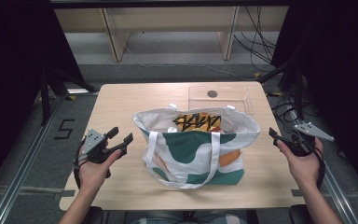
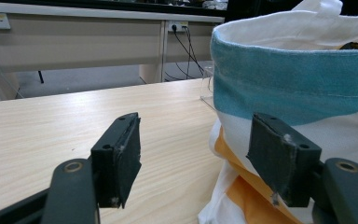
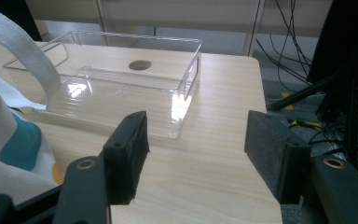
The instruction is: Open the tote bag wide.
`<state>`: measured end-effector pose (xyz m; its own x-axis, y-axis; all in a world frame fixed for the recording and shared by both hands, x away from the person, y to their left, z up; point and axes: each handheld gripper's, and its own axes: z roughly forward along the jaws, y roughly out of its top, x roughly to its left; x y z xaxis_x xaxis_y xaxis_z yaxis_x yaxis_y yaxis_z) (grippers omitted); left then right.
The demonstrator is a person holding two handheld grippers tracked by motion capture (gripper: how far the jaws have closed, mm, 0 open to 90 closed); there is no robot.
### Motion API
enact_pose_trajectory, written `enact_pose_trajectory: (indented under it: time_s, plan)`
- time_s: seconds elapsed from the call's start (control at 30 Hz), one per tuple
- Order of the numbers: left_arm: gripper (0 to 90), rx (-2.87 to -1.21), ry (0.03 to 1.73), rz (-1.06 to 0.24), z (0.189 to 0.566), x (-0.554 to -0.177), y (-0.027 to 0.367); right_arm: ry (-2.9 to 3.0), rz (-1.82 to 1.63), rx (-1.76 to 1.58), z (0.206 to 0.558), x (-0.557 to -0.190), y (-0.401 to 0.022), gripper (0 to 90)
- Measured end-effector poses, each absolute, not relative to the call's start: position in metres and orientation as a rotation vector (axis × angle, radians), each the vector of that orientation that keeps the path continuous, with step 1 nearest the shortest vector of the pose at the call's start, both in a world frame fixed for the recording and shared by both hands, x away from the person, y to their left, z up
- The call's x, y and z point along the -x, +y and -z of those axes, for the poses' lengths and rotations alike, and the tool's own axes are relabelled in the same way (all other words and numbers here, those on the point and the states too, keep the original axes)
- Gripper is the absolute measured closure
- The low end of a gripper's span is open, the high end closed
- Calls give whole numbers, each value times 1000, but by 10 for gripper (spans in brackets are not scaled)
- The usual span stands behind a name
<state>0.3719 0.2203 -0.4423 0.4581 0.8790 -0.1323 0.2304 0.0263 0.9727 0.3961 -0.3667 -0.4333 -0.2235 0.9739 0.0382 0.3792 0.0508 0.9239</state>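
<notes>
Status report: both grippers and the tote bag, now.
Left gripper open, empty, beside the tote bag. Right gripper open, empty, off its other side. Bag upright, snack packets inside. Clear tray behind it.

Bright table, dark surroundings.
Soft overhead light; glare on the clear plastic tray [image 3: 121,88]; all frames slightly soft, near jaws blurred.

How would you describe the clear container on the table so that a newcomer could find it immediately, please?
Start at the wooden table and find the tote bag standing in its middle. Just behind the bag, toward the far right corner, sits the clear plastic box. It alone is see-through and empty, so the tabletop shows through it.
</notes>
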Motion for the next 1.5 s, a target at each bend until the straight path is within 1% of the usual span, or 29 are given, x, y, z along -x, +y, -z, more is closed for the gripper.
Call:
enact_pose_trajectory:
  time_s: [0.33, 0.73, 0.83, 0.97, 1.23, 1.5]
  plan:
    - [363, -1497, 990, -649, 437, -367, 217, 1688, -1159, -1380, 433, -395, -366, 398]
    - [410, -1455, 890, -650, 405, -351, 209, 1693, -1138, -1383, 432, -396, -362, 393]
    - [418, -1452, 865, -627, 398, -349, 205, 1691, -1145, -1393, 433, -396, -362, 392]
    - [436, -1472, 832, -582, 392, -347, 198, 1691, -1148, -1403, 433, -396, -362, 390]
    - [435, -1518, 732, -596, 377, -344, 177, 1682, -1153, -1399, 434, -396, -359, 389]
    - [446, -1597, 615, -567, 362, -348, 143, 1714, -1144, -1355, 435, -399, -362, 390]
